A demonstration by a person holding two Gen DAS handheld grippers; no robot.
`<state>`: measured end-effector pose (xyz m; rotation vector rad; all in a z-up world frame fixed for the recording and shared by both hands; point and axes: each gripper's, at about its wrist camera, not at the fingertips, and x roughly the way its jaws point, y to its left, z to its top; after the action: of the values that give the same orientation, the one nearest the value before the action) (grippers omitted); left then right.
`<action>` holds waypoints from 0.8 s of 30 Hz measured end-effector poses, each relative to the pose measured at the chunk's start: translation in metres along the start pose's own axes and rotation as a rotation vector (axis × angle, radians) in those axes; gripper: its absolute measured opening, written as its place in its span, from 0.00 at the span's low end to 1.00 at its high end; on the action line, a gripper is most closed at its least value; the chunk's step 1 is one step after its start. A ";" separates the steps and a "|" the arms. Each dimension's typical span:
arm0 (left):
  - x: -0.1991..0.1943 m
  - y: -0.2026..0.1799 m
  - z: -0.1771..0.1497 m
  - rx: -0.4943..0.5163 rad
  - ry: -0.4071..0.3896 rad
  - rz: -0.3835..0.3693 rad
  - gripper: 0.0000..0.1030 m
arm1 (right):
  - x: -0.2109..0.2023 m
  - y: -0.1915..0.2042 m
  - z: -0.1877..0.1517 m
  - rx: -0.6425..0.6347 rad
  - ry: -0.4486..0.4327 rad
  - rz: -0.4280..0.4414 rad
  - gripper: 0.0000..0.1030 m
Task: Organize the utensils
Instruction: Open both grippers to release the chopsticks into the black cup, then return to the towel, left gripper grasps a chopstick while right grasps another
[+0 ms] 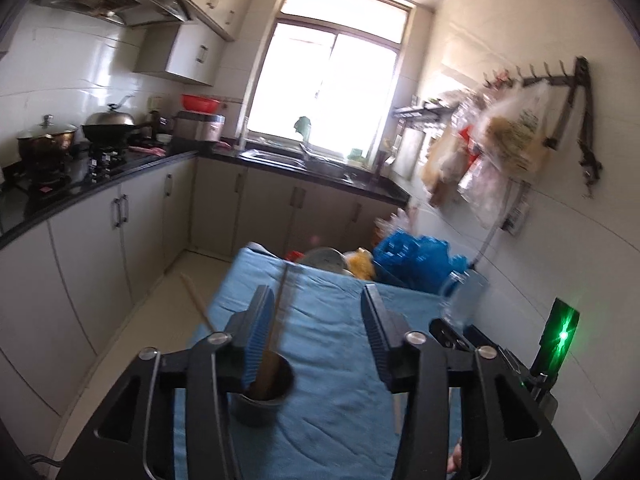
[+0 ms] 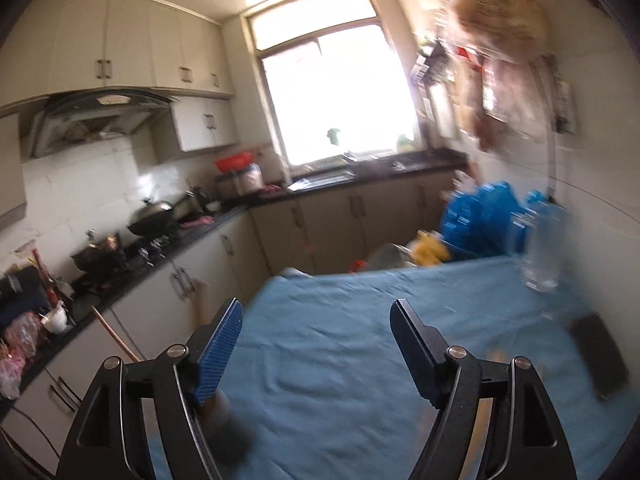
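A dark cup (image 1: 262, 398) stands on the blue cloth (image 1: 328, 364) near the table's left edge. A thin utensil handle (image 1: 280, 304) rises from it, right beside the blue pad of my left gripper's left finger. My left gripper (image 1: 316, 296) is open, its pads apart and pressing on nothing. A wooden stick (image 1: 196, 300) leans out to the left, its lower end hidden behind the finger. Another wooden stick (image 1: 396, 412) lies on the cloth under the right finger. My right gripper (image 2: 316, 308) is wide open and empty above the cloth (image 2: 340, 360); the blurred cup (image 2: 228, 432) sits below its left finger.
A clear bottle (image 2: 542, 248) and a black flat object (image 2: 600, 360) sit on the table's right side. A bowl (image 1: 324, 260) and blue bags (image 1: 412, 256) crowd the far end. The stove counter (image 1: 80, 184) runs along the left, with a floor aisle between.
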<state>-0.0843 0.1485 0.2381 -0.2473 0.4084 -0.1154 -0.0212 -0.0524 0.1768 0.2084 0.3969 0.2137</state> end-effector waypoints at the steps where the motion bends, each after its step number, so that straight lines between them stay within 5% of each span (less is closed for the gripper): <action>1: 0.004 -0.010 -0.005 0.006 0.017 -0.014 0.44 | -0.008 -0.020 -0.005 0.009 0.017 -0.033 0.78; 10: 0.090 -0.092 -0.063 0.076 0.296 -0.130 0.45 | -0.039 -0.167 -0.036 0.175 0.198 -0.212 0.78; 14: 0.147 -0.121 -0.094 0.143 0.415 -0.123 0.44 | -0.029 -0.200 -0.051 0.219 0.267 -0.205 0.72; 19: 0.222 -0.135 -0.126 0.155 0.552 -0.140 0.31 | 0.006 -0.230 -0.066 0.249 0.382 -0.196 0.62; 24: 0.283 -0.143 -0.137 0.165 0.598 -0.117 0.25 | 0.041 -0.241 -0.071 0.246 0.462 -0.185 0.58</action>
<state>0.1092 -0.0641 0.0471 -0.0685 0.9748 -0.3403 0.0266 -0.2614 0.0399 0.3640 0.8993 0.0261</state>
